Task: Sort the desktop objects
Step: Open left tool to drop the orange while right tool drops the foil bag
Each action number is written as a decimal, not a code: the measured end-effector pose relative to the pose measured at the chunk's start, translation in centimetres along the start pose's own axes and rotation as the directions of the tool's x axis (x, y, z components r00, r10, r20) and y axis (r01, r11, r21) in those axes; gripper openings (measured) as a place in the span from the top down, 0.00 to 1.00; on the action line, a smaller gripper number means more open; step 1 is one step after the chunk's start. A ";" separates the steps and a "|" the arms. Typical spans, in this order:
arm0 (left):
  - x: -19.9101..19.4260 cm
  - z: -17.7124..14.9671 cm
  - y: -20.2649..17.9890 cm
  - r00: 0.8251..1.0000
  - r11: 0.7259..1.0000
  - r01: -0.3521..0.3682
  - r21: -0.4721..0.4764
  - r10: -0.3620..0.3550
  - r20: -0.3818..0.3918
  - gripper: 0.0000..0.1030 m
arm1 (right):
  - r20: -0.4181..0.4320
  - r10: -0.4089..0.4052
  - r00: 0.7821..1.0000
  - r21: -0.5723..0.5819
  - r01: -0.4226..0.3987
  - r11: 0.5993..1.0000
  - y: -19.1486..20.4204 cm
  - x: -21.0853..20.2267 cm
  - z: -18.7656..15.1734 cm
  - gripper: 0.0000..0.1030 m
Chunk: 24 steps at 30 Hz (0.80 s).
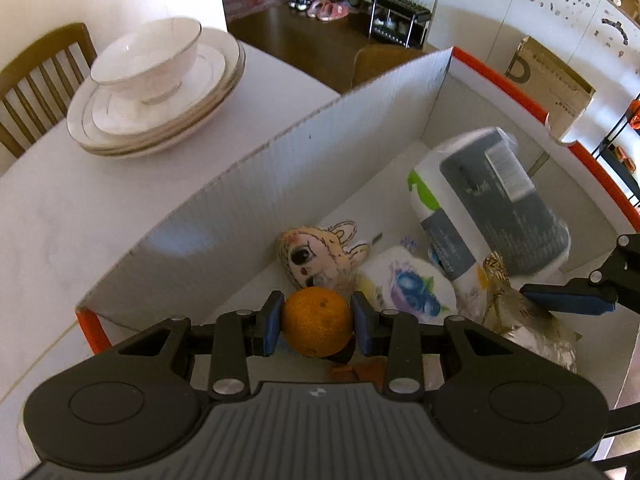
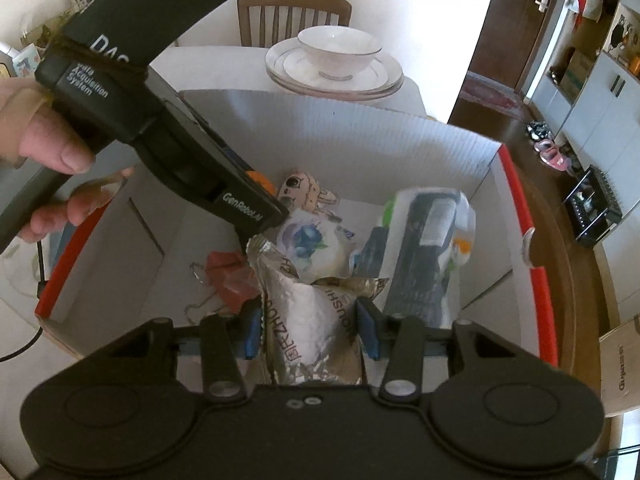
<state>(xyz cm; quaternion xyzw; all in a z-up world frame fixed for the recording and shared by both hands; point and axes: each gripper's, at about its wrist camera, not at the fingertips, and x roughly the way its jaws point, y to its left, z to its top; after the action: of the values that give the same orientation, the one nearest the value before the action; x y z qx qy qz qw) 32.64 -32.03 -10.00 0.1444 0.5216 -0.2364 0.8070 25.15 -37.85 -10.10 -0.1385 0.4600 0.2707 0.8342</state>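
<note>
My left gripper is shut on a small orange and hangs low inside a white cardboard box with an orange-red rim. In the box lie a plush doll face, a blueberry-print packet and a grey-and-green wipes pack. My right gripper is shut on a crinkled silver foil snack bag, held upright over the box floor. One of its blue-padded fingers shows at the right of the left wrist view, beside the foil bag. The orange peeks out behind the left gripper's black housing.
A bowl on stacked plates stands on the white table beyond the box, with a wooden chair behind. A hand grips the left tool. A red wrapper lies in the box. A brown carton stands past the far rim.
</note>
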 end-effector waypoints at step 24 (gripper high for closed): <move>-3.6 -1.5 -1.0 0.997 1.000 -0.004 0.014 0.003 0.080 0.41 | 0.049 0.046 0.998 0.063 -0.049 0.997 -0.7 -2.6 -1.1 0.35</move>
<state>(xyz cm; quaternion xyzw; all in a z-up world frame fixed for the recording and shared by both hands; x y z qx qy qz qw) 29.66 -31.30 -7.34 0.1414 0.4872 -0.2443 0.8264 23.69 -39.76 -8.49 -0.0943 0.4518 0.2790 0.8421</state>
